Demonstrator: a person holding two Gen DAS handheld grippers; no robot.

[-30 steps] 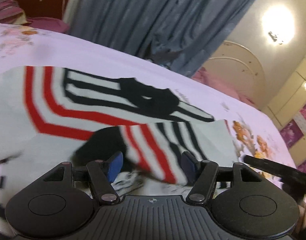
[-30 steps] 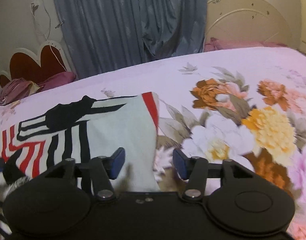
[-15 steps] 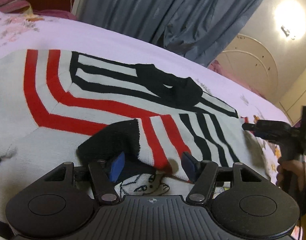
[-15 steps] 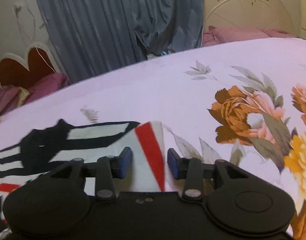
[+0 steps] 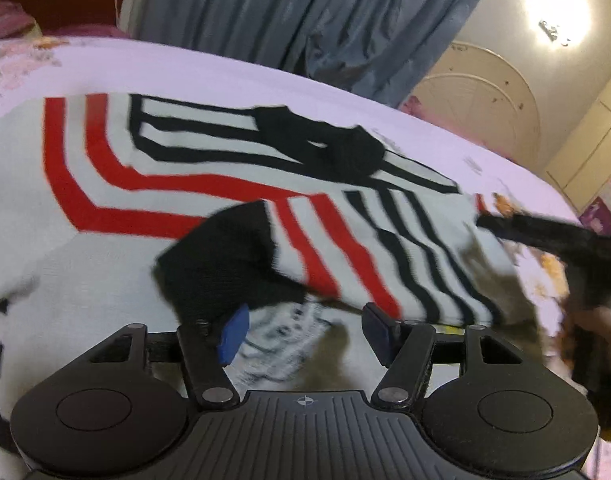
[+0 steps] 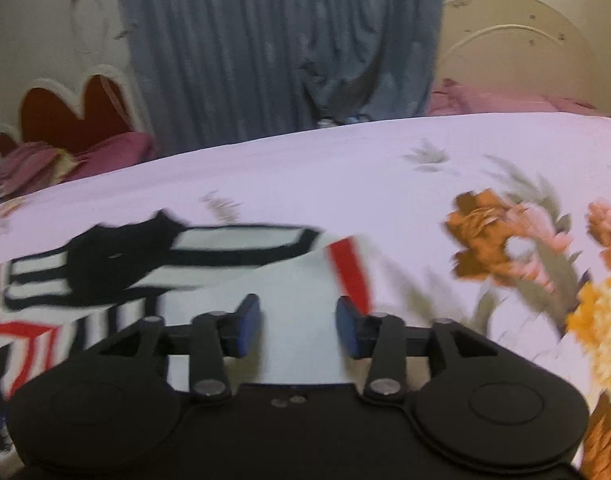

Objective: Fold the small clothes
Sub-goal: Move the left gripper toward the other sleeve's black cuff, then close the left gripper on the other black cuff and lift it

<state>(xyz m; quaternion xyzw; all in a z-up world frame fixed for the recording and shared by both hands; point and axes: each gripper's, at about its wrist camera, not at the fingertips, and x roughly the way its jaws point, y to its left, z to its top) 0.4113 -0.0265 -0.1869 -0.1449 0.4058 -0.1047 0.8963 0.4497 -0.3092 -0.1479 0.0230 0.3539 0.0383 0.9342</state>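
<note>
Folding the striped sweater (image 5: 209, 184) on the bed (image 6: 345, 168), we have its sleeve (image 5: 317, 252) laid across. Left tongs (image 5: 303, 330) stand apart, empty; right tongs (image 6: 298, 326), just opening, straddle white cloth near the red-edged hem at one o'clock. Next: regrip there.

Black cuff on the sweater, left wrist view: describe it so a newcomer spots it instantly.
On the floral bedspread lies a white sweater with red and black stripes. Its folded-in sleeve ends just ahead of the left gripper. The black cuff is the solid black patch there, unstriped.
</note>
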